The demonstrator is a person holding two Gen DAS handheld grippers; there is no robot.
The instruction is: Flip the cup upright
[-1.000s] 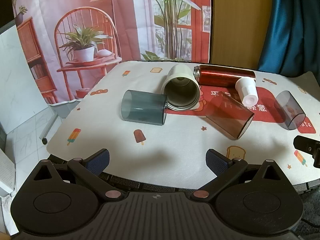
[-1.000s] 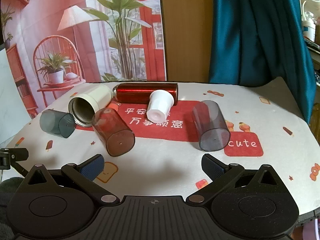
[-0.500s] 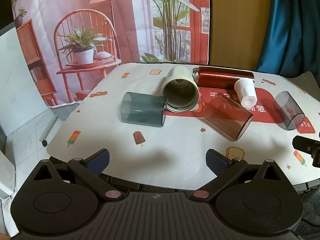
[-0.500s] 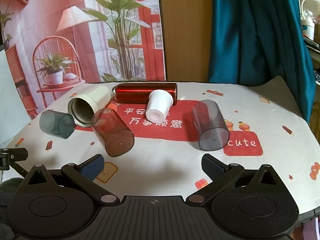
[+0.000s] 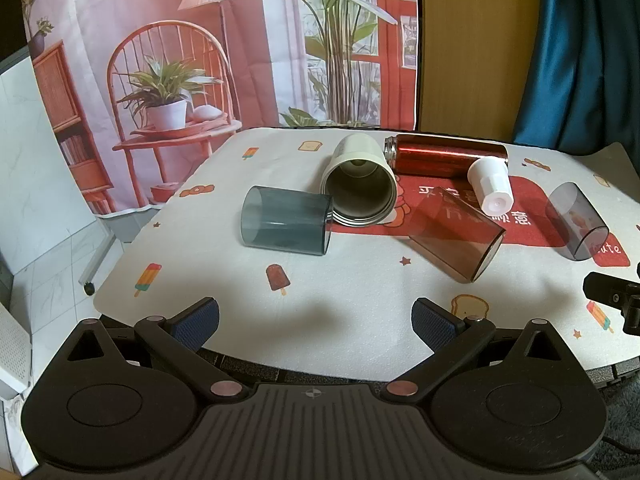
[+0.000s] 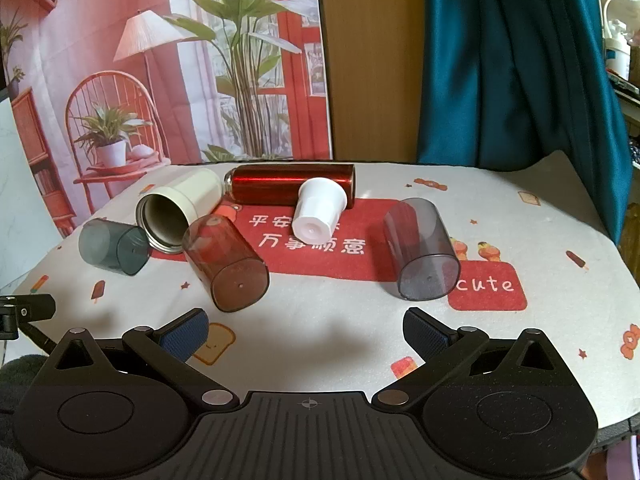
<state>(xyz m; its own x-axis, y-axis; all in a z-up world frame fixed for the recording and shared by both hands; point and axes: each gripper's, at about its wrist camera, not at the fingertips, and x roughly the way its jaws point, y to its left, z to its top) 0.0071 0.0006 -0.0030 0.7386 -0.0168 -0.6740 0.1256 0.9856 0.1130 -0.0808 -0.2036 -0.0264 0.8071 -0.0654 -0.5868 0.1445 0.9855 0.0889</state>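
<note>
Several cups lie on their sides on the table. A teal cup [image 5: 286, 220] [image 6: 112, 249] lies at the left. A cream cup [image 5: 358, 186] [image 6: 176, 208] lies beside it, mouth toward me. A brown cup [image 5: 456, 234] [image 6: 226, 264] and a grey cup [image 5: 576, 226] [image 6: 420, 254] lie nearer. A small white cup [image 5: 491, 186] [image 6: 318, 214] rests against a red bottle [image 5: 444, 156] [image 6: 288, 188]. My left gripper [image 5: 314, 322] is open and empty near the front edge. My right gripper [image 6: 306, 330] is open and empty too.
The table [image 5: 360, 280] has a white patterned cloth with a red mat [image 6: 320, 248] in its middle. A printed backdrop [image 5: 200, 40] and a blue curtain [image 6: 520, 60] stand behind. The other gripper's tip shows at the left edge of the right wrist view [image 6: 24, 312].
Both views have shifted very slightly; the cups have not moved and both grippers stay open.
</note>
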